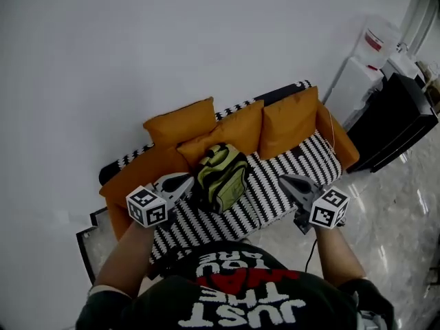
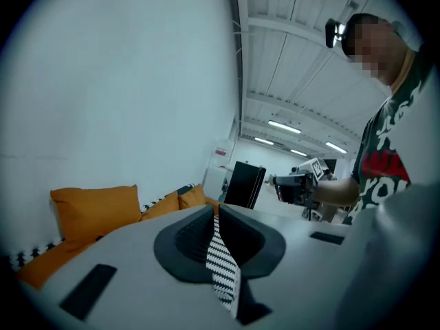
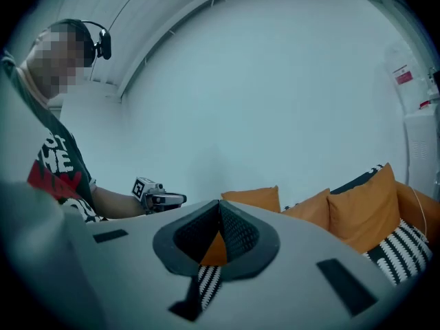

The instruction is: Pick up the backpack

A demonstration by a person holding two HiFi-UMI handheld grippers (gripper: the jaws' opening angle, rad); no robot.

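- Head view: a sofa (image 1: pixel 289 177) with a black-and-white zigzag cover stands against a plain white wall (image 1: pixel 137 47). Orange cushions (image 1: pixel 237 133) lean in a row along its back. The floor (image 1: pixel 392 212) is pale and glossy, like marble. Right of the sofa there is a black cabinet (image 1: pixel 395 126) and behind it a white water dispenser (image 1: pixel 368 67).
- The green backpack (image 1: pixel 221 176) lies on the sofa seat, with its far end against the middle cushions. It is between the two grippers. The left gripper (image 1: pixel 187 180) is just beside its left edge, and whether they touch I cannot tell. The right gripper (image 1: pixel 284 180) is well apart on the other side, above the seat.
- The long axis of the backpack runs from the back cushions toward the front edge of the seat, a little tilted. Which end is its top I cannot tell.
- Left gripper view: the left gripper (image 2: pixel 216 210) has its jaws closed together at the tips and holds nothing. Only a thin wedge of the zigzag cover shows between them. Beyond are an orange cushion (image 2: pixel 96 208), the black cabinet (image 2: pixel 244 184) and the right gripper (image 2: pixel 297 183) in the person's hand, under a white ceiling with strip lights (image 2: pixel 285 127).
- Right gripper view: the right gripper (image 3: pixel 220 203) is also closed, its tips meeting, with nothing gripped. In the small gap behind the tips, orange cushion and zigzag cover are seen. The left gripper (image 3: pixel 170 199) shows at the left before the white wall, and the orange cushions (image 3: pixel 357 208) at the right.
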